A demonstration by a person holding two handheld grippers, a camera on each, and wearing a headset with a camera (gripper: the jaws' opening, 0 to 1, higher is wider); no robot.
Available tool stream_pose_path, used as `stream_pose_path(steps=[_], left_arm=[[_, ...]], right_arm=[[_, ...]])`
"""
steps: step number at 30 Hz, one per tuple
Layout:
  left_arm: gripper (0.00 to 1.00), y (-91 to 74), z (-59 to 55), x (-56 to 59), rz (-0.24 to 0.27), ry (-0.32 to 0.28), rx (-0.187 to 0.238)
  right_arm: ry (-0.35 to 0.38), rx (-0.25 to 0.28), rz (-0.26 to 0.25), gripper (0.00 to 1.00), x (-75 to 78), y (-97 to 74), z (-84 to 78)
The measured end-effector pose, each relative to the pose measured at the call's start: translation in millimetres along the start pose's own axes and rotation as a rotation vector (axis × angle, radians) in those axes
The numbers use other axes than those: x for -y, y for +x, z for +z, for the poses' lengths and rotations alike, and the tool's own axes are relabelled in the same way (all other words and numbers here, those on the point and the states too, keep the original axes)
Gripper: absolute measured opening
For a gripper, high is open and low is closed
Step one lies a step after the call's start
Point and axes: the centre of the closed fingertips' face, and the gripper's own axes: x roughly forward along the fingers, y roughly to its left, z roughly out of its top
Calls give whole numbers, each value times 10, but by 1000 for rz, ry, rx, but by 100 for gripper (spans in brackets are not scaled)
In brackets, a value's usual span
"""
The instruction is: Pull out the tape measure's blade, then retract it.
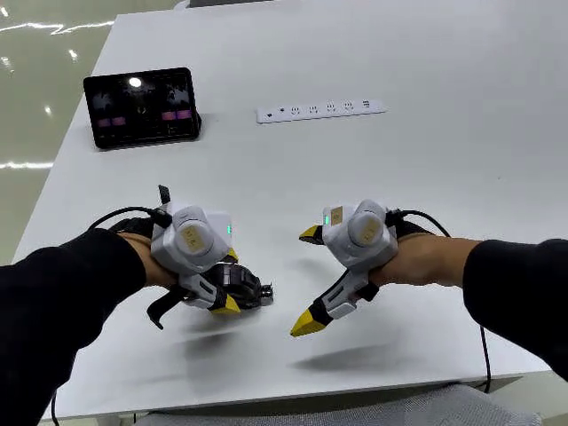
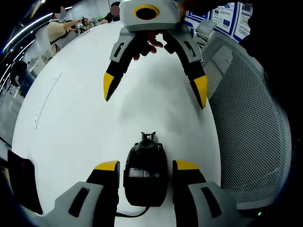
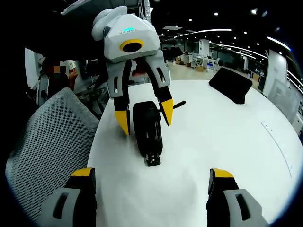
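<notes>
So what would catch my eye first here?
Two white hand-held grippers with yellow-tipped jaws face each other near the front edge of the white table. The left gripper clamps a black tape measure; the right gripper hangs open opposite. A black tablet stands at the far left.

- Head view: bright, even overhead light; white table [image 1: 426,160] near washed-out.
- Soft, diffuse shadows on table below left gripper [image 1: 231,282] and right gripper [image 1: 309,279].
- Glare streaks on glossy floor [image 1: 35,89]; lamp spot reflected in tablet [image 1: 142,106] screen.
- Gripper views: strong fisheye bend at edges; ceiling lights [image 3: 218,31] show as streaks, bkgd dim.
- Black tape measure [image 2: 145,175]: little surface detail.
- Focus sharp, no motion blur.
</notes>
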Motion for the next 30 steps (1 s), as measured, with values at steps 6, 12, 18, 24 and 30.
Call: stream_pose_path(steps=[6, 12, 18, 24, 30], left_arm=[[31, 15, -22, -8, 7, 5, -17], [30, 17, -28, -6, 14, 2, -27], [30, 16, -29, -17, 16, -15, -21], [30, 18, -30, -19, 17, -24, -13], [30, 27, -27, -23, 11, -27, -13]], right_arm=[[-11, -2, 3, 89, 11, 58, 44], [-20, -12, 6, 81, 43, 133, 46], [-40, -16, 0, 70, 61, 204, 64], [-67, -17, -7, 56, 79, 290, 78], [-98, -38, -3, 43, 70, 386, 11]])
